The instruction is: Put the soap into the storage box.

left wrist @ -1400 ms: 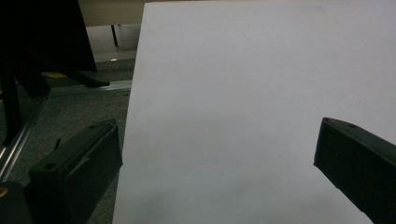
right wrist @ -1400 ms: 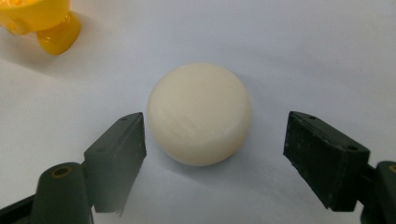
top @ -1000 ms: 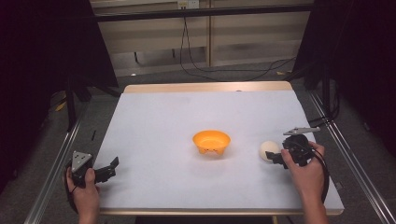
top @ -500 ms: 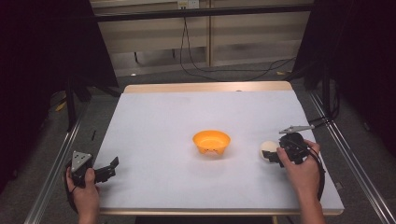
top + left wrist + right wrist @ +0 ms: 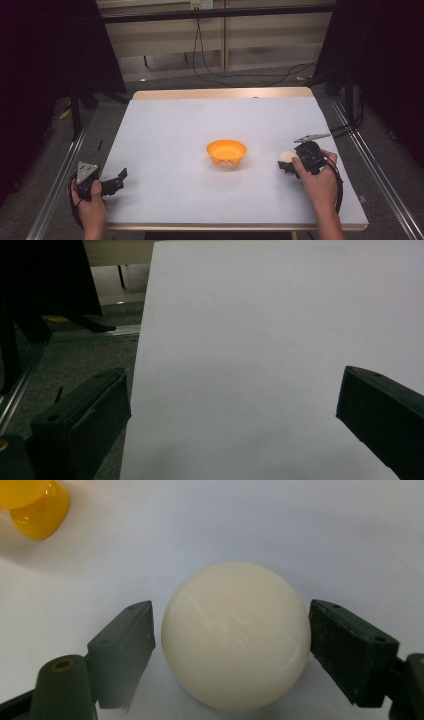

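Cream ball (image 5: 235, 635) sits on the white desk (image 5: 200, 130) near its right side, a little to the right of the orange bowl (image 5: 226, 151), which stands alone around the middle of the desk. Your right gripper (image 5: 286, 167) is low over the desk with the ball between its fingers (image 5: 125, 650). In the right gripper view the two black fingers flank the ball on either side; a narrow gap shows on the left, and on the right the pad looks to be right at the ball's surface, though you cannot tell whether it actually touches. The ball rests on the desk and the fingers are spread about as wide as the ball. A corner of the bowl shows at the upper left of that view.

Your left gripper (image 5: 117, 181) rests at the near left corner of the desk, well apart from the bowl. Its fingers (image 5: 95, 415) are spread wide with nothing between them but bare desk surface, one of them hanging over the desk's left edge above the grey floor (image 5: 75, 355).
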The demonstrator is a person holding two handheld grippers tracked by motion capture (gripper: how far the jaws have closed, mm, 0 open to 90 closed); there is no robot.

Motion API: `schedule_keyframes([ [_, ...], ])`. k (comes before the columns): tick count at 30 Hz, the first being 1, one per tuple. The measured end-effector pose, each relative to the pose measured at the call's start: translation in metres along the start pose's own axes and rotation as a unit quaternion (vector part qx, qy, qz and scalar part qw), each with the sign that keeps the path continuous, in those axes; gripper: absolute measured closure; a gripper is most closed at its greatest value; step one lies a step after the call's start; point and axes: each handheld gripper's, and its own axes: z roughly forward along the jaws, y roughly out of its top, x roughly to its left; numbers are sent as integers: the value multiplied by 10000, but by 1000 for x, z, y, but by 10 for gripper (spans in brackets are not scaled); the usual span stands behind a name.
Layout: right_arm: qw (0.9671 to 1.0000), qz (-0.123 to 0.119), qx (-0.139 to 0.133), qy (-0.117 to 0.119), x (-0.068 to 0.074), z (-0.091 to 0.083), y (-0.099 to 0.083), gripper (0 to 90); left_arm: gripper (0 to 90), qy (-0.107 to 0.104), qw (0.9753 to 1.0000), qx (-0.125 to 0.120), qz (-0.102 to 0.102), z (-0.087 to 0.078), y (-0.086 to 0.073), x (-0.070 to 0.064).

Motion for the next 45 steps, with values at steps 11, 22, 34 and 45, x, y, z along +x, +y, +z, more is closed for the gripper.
schedule_keyframes([
  [11, 9999, 104, 114, 35, -3, 4, -1, 235, 8, 16, 10000, 5, 28, 0, 0, 0],
  [22, 9997, 160, 145, 67, -3, 5, -1, 240, 8, 22, 10000, 9, 35, 0, 0, -1],
  [34, 9998, 154, 83, 79, -5, -4, 0, 245, 8, 30, 10000, -4, 31, 0, 0, -1],
  [45, 9997, 138, -68, 174, -5, -12, 6, 245, 8, 15, 10000, -6, 24, 0, 0, -1],
])
